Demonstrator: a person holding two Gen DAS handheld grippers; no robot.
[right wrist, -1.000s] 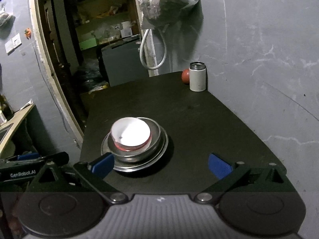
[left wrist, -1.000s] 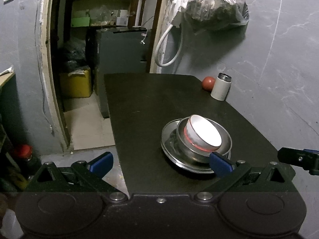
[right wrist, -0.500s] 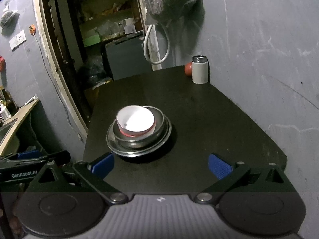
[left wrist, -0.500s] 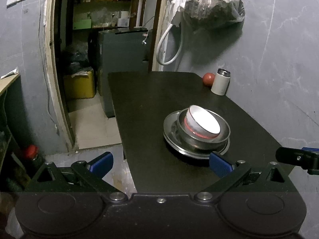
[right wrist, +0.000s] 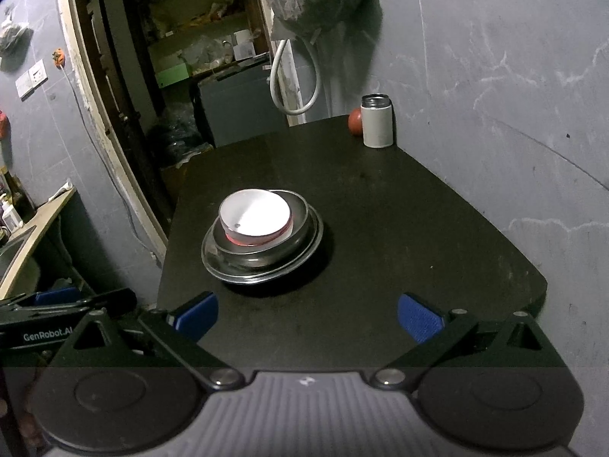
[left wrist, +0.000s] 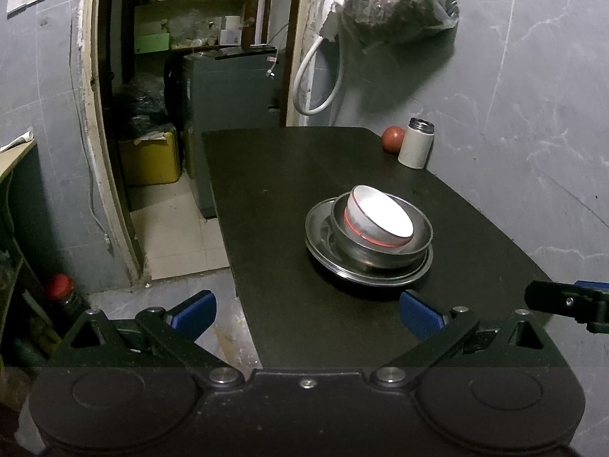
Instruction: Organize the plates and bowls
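With both grippers backed off since a second ago | left gripper (left wrist: 306,310), right gripper (right wrist: 307,314) spread, empty | white bowl (left wrist: 375,216) nested in steel bowl (left wrist: 418,233) on plate (left wrist: 318,228), mid-table (left wrist: 274,175) | stack looks done

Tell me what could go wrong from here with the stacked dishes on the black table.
1. The white bowl sits tilted inside the metal bowl, not flush; a nudge might tip it out.
2. The stack on the metal plate stands close to the table's left edge, so a sideways push could send it off.
3. Both the left hand-held gripper and the right hand-held gripper are open and empty, so nothing steadies the stack.
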